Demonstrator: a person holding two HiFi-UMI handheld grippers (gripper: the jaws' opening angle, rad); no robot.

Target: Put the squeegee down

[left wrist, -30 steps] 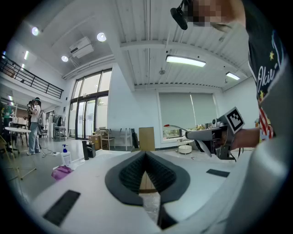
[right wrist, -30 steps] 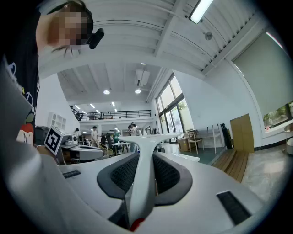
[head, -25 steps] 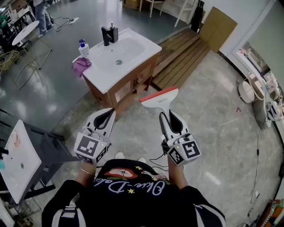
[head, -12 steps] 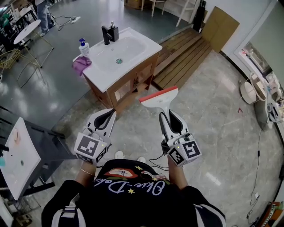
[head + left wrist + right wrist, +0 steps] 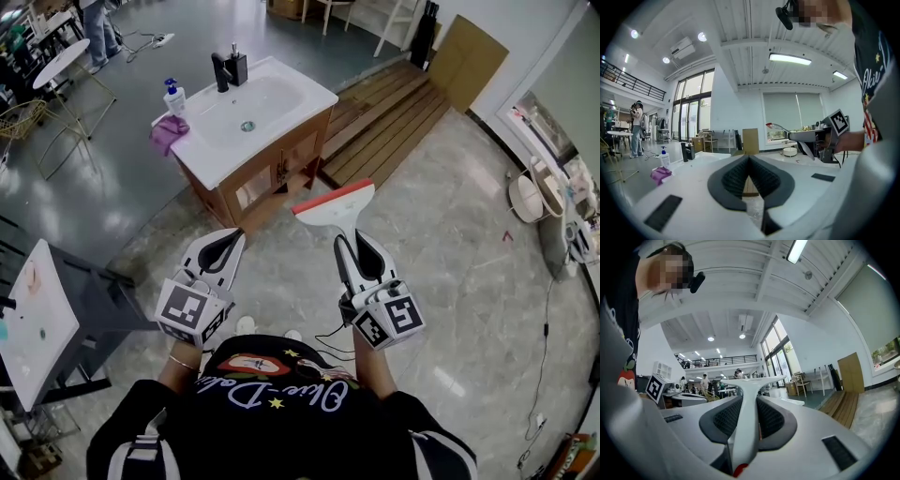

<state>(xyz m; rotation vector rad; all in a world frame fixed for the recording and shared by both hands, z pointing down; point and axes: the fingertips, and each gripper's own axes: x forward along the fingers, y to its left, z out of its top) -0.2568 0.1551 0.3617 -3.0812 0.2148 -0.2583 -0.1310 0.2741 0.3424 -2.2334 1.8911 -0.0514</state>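
Note:
The squeegee (image 5: 336,210) is white with a red blade edge; my right gripper (image 5: 349,243) is shut on its handle and holds it up over the floor, blade toward the vanity. In the right gripper view the white squeegee (image 5: 746,401) runs between the dark pads, its blade spread across the top. My left gripper (image 5: 223,246) hangs beside it at the left, shut with nothing between its jaws; in its own view the pads (image 5: 734,176) meet at the tip. The right gripper (image 5: 812,137) and the squeegee blade (image 5: 777,126) show at the right of the left gripper view.
A wooden vanity with a white sink (image 5: 246,112) stands ahead, bearing a black tap (image 5: 228,67), a soap bottle (image 5: 174,97) and a purple cloth (image 5: 167,132). A wooden platform (image 5: 384,119) lies beyond. A white-topped table (image 5: 33,324) stands at the left. Marble floor (image 5: 441,234) spreads to the right.
Both grippers and the squeegee hold their pose. The view has shifted slightly, so the vanity sits a little higher and further left.

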